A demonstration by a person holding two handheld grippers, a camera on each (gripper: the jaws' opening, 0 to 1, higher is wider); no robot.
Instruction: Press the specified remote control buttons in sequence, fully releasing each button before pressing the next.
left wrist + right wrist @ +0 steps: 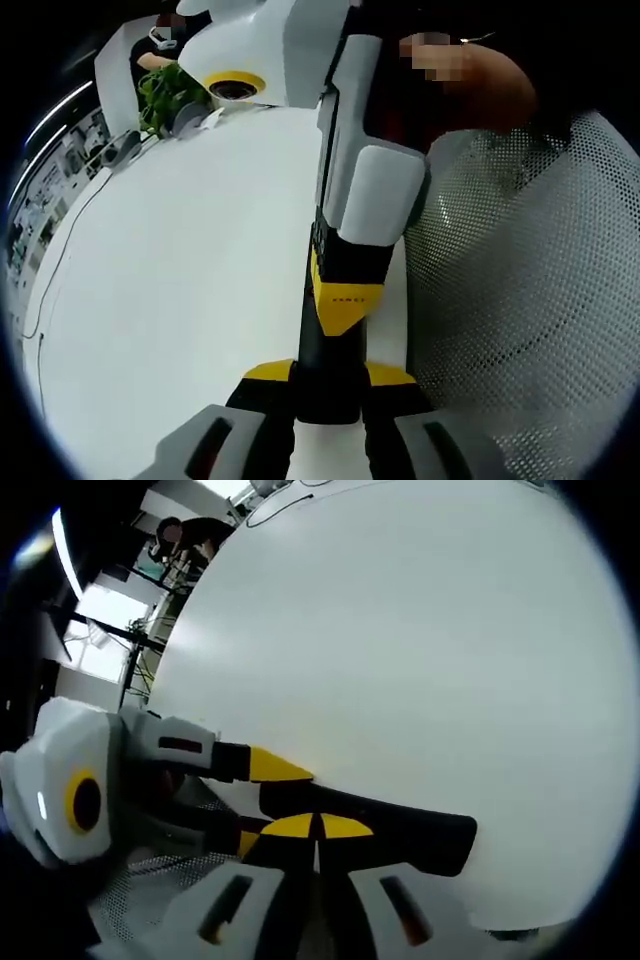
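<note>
**A:** What's the left tool [328, 385] doing?

**B:** It's clenched on the remote [325, 365]. At the bottom of the left gripper view, its two yellow-tipped jaws sit on either side of the black body. I'd say it's acting as a clamp, so the remote can't slide when something pushes on it.

**A:** And the right tool [315, 825]?

**B:** Its jaws are closed on each other with nothing between them. In the right gripper view the yellow tips meet at the bottom centre, right on the remote's [410, 840] top face. Closed tips make one narrow point, which suits poking a single button.

**A:** Is it pressing now?

**B:** I can't say for sure. The tips cover the spot and no buttons are readable, so it may be pressed down or only resting there. In the left gripper view the right tool [345, 300] comes down from the top of the frame onto the middle of the remote.

**A:** Where's the remote relative to the bench?

**B:** It's at the edge of the white bench [400, 630], held rather than lying flat. In the right gripper view the left tool [262, 805] comes in from the lower left to hold one end. The other end points to the lower right.

**A:** Anything else nearby?

**B:** A mesh chair [530, 300] fills the right of the left gripper view, just beside the bench edge [170, 300]. There's also a green plant [160, 95] at the upper left, well away.
</note>
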